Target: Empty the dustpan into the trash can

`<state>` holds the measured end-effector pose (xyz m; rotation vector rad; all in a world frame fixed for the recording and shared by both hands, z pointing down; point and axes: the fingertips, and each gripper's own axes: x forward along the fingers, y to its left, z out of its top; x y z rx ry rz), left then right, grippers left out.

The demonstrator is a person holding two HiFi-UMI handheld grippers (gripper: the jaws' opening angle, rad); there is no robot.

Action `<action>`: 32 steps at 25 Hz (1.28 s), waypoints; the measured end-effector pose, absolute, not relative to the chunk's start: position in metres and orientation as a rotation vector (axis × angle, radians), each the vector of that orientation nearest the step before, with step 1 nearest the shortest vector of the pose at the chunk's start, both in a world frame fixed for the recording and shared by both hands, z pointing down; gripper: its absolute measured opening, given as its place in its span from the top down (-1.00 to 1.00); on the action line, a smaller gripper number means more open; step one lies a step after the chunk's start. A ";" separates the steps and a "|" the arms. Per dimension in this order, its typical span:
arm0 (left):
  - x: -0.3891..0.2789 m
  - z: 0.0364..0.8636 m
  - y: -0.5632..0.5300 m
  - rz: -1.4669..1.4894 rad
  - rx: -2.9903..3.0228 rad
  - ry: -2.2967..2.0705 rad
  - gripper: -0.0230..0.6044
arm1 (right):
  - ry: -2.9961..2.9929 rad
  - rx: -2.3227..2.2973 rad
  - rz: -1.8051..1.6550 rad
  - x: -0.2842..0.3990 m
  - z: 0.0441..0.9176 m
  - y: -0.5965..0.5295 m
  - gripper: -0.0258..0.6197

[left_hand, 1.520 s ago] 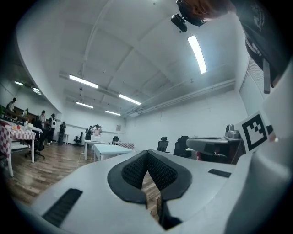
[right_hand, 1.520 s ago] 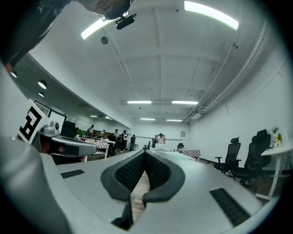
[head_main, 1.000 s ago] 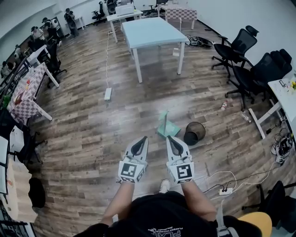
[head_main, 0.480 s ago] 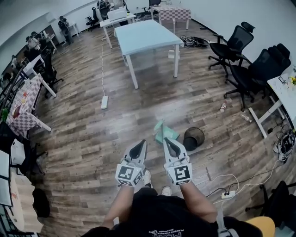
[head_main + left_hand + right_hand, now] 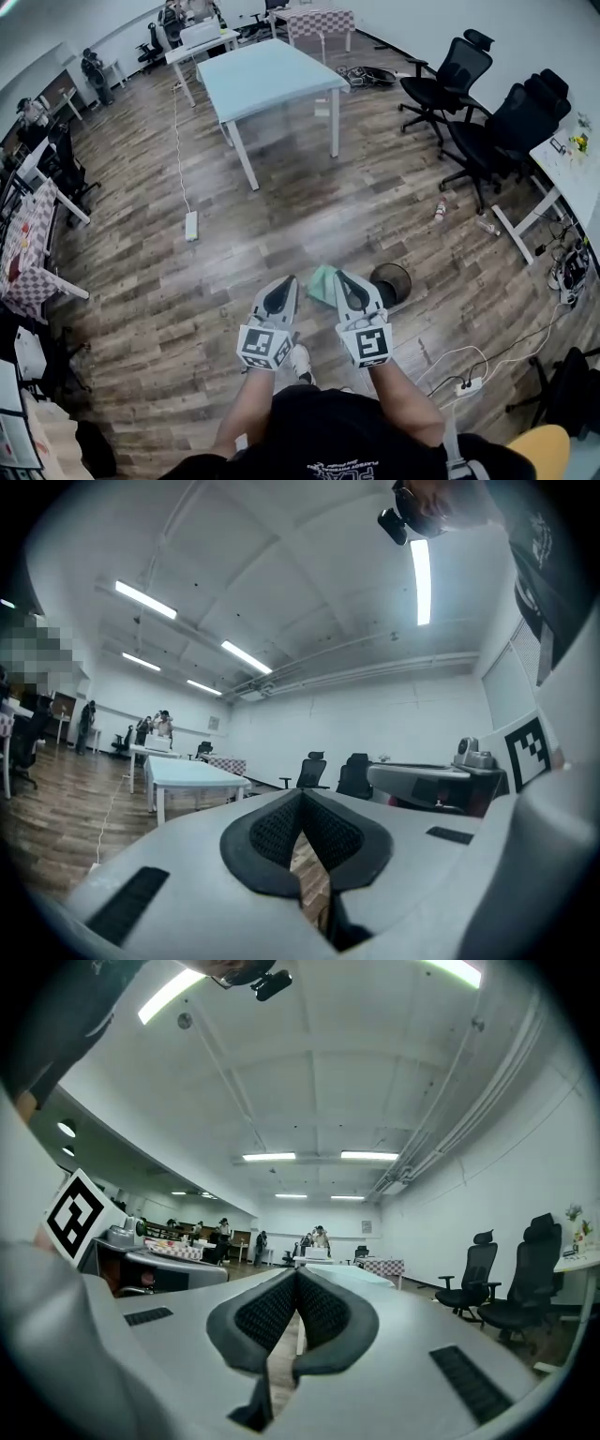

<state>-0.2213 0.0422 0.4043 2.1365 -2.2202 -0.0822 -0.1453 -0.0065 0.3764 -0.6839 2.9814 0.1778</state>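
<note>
While the green dustpan [image 5: 322, 284] stands on the wood floor [image 5: 187, 309] beside the trash can [image 5: 391, 281], left gripper [image 5: 281, 292] and right gripper [image 5: 344, 284] hover near, jaws pressed together, empty. Jaws should spread before gripping, pan kept level.

Right gripper [image 5: 296, 1274] pointing level, jaws pressing together, empty, left gripper [image 5: 173, 1271] showing alongside, table [image 5: 352, 1275] lying ahead, chairs [image 5: 480, 1283] standing right, people [image 5: 319, 1238] standing far back.

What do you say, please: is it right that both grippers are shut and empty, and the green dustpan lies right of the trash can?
No: the head view shows the dustpan left of the trash can; the rest holds.
</note>
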 end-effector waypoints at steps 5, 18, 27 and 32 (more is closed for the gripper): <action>-0.263 0.400 0.013 -0.093 2.213 -2.144 0.89 | 2.978 -0.806 0.174 -0.175 0.379 -0.038 0.87; -0.294 0.457 -0.054 -0.021 2.293 -1.872 0.89 | 2.988 -1.133 0.188 -0.187 0.410 -0.087 0.87; -0.274 0.487 -0.099 -0.007 2.250 -1.790 0.89 | 2.962 -1.367 0.072 -0.137 0.445 -0.130 0.87; -0.263 0.521 -0.114 0.127 2.213 -1.743 0.89 | 2.974 -1.405 -0.024 -0.125 0.471 -0.148 0.87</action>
